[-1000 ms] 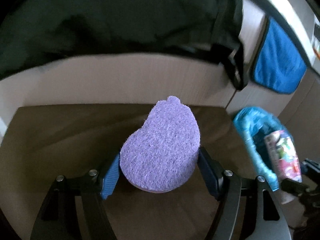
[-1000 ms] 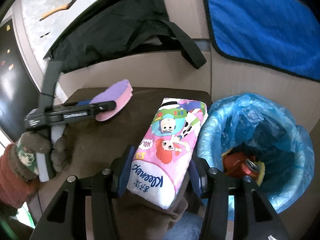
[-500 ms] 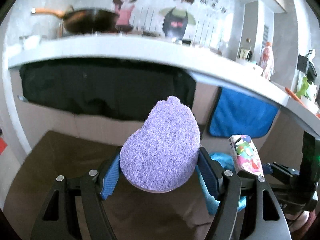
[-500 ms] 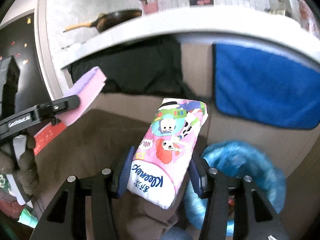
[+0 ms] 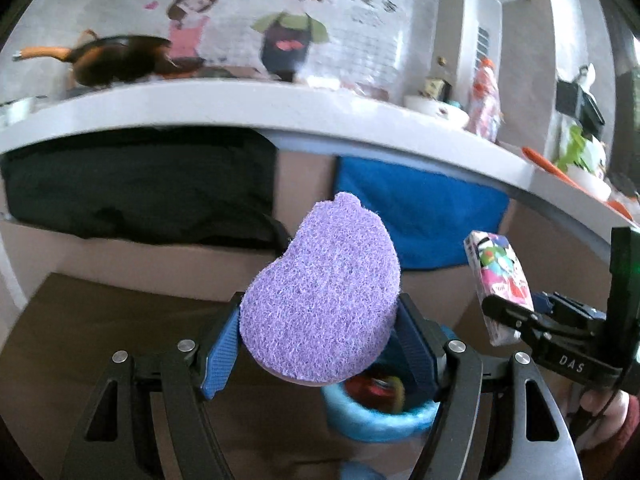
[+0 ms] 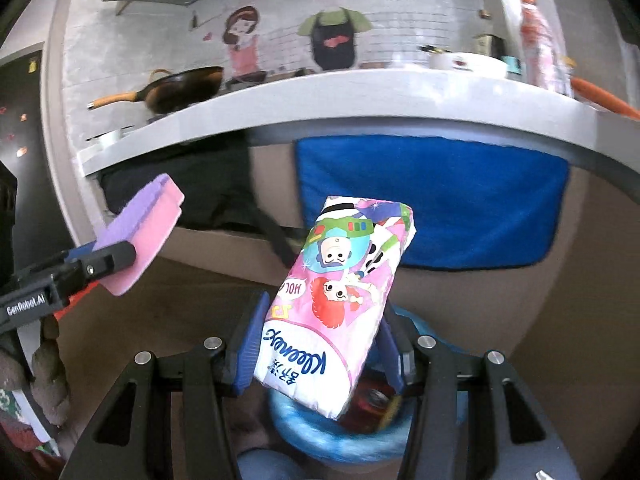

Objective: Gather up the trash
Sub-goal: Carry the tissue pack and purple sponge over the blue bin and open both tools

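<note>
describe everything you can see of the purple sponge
The sponge has two layers: a fuzzy purple scouring face over a smooth pink foam body, seen edge-on in the right wrist view. Its outline is a rounded bean shape with a small nub at the far tip. It is held off the surface, squeezed at its near end between the blue-padded fingers of the left tongs, its far end tilted upward. Below it sits the blue-lined trash bin. Nothing else touches it.
</note>
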